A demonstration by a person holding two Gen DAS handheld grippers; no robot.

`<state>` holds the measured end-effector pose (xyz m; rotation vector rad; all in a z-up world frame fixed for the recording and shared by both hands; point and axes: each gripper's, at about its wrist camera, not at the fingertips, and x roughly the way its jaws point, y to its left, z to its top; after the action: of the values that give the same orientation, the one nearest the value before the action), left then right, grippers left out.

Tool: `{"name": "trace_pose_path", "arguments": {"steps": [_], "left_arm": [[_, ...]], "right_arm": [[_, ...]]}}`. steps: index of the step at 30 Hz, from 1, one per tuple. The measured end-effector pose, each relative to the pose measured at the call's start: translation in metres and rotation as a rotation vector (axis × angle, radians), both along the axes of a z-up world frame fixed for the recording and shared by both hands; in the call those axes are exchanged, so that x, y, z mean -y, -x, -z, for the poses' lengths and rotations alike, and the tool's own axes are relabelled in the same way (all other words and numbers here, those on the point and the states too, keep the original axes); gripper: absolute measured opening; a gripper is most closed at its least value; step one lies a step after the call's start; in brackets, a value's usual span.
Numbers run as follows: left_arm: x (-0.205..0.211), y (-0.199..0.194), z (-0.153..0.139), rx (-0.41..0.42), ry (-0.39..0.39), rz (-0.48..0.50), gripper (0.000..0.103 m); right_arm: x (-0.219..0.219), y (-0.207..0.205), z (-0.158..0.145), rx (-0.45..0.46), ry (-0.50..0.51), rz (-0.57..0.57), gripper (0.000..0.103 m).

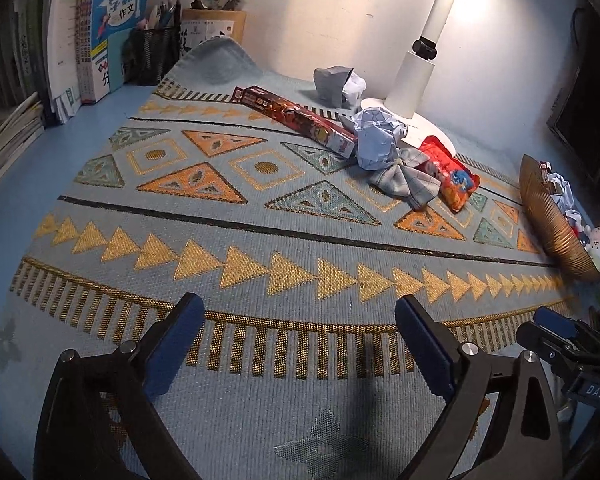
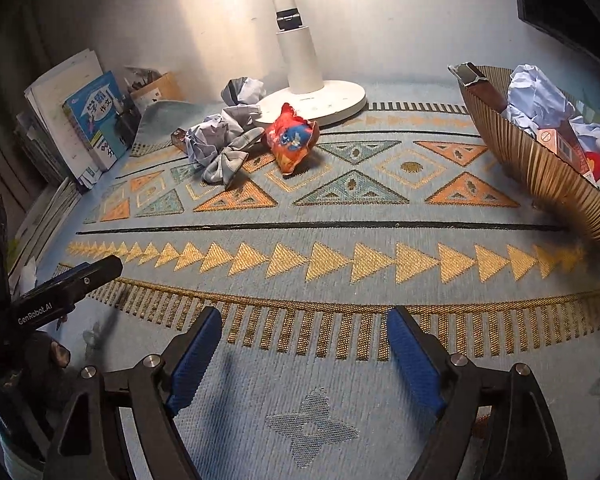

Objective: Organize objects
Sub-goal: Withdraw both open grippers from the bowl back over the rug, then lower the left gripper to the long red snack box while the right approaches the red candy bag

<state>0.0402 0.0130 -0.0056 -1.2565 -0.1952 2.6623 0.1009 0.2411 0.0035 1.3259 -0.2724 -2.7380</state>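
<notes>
Both grippers hang low over the near edge of the patterned mat (image 1: 260,208), tilted downward. The left gripper (image 1: 300,344) has its blue-padded jaws spread wide with nothing between them; the right gripper (image 2: 304,344) is likewise agape and empty. The loose clutter sits at the far side by the lamp base (image 2: 332,100): a long red box (image 1: 300,116), crumpled paper (image 1: 376,140), a plaid bow (image 2: 224,160) and a red snack packet (image 2: 292,136) (touching one another). A ribbed gold basket (image 2: 540,164) at the mat's right already holds paper and small toys.
</notes>
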Motion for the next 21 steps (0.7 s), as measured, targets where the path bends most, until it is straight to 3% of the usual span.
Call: {"name": "trace_pose_path", "arguments": {"steps": [21], "left_arm": [[-0.0014, 0.0048, -0.0012, 0.012, 0.014, 0.01, 0.097]], "right_arm": [[-0.0016, -0.0022, -0.0013, -0.004, 0.006, 0.012, 0.087]]}}
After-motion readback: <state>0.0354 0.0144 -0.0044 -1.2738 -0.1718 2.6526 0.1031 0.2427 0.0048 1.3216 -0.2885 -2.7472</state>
